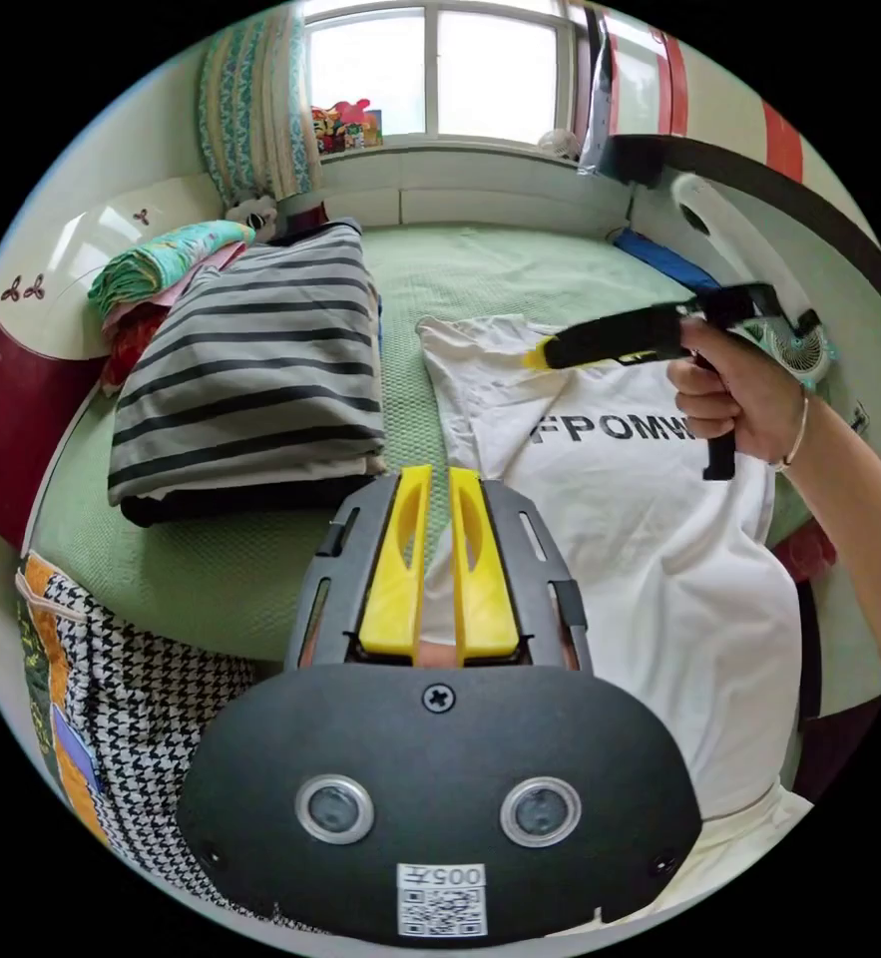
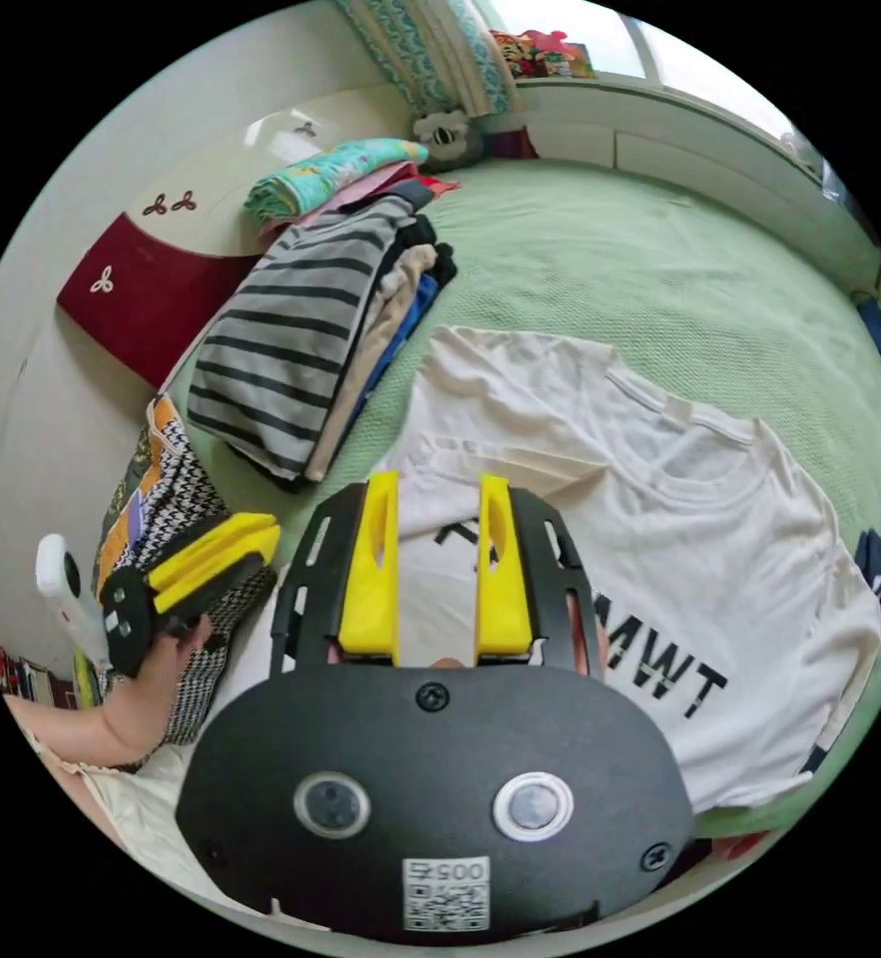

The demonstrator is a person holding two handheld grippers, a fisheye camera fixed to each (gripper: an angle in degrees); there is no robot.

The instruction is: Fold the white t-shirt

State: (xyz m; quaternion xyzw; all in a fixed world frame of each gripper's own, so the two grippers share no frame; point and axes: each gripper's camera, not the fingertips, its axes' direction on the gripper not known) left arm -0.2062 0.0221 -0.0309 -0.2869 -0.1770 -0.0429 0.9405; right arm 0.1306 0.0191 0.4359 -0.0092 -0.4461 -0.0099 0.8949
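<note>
The white t-shirt (image 1: 640, 539) (image 2: 749, 539) lies spread flat, print side up with black letters, on the green bed cover (image 1: 520, 269) (image 2: 600, 259). One sleeve near the stack looks creased inward. My left gripper (image 1: 440, 474) hovers over the bed's near edge beside the shirt's side, its yellow jaws almost together with nothing in them; in the right gripper view it (image 2: 265, 539) is held by a hand at the left. My right gripper (image 2: 438, 484) hangs above the shirt's chest with jaws apart and nothing between them. In the left gripper view it (image 1: 542, 356) points at the shirt's shoulder area.
A stack of folded clothes topped by a striped piece (image 1: 260, 369) (image 2: 290, 339) sits left of the shirt. A houndstooth fabric (image 1: 121, 689) (image 2: 171, 499) lies by the bed's corner. The red and white headboard (image 1: 11, 399) and a small fan (image 1: 804, 351) border the bed.
</note>
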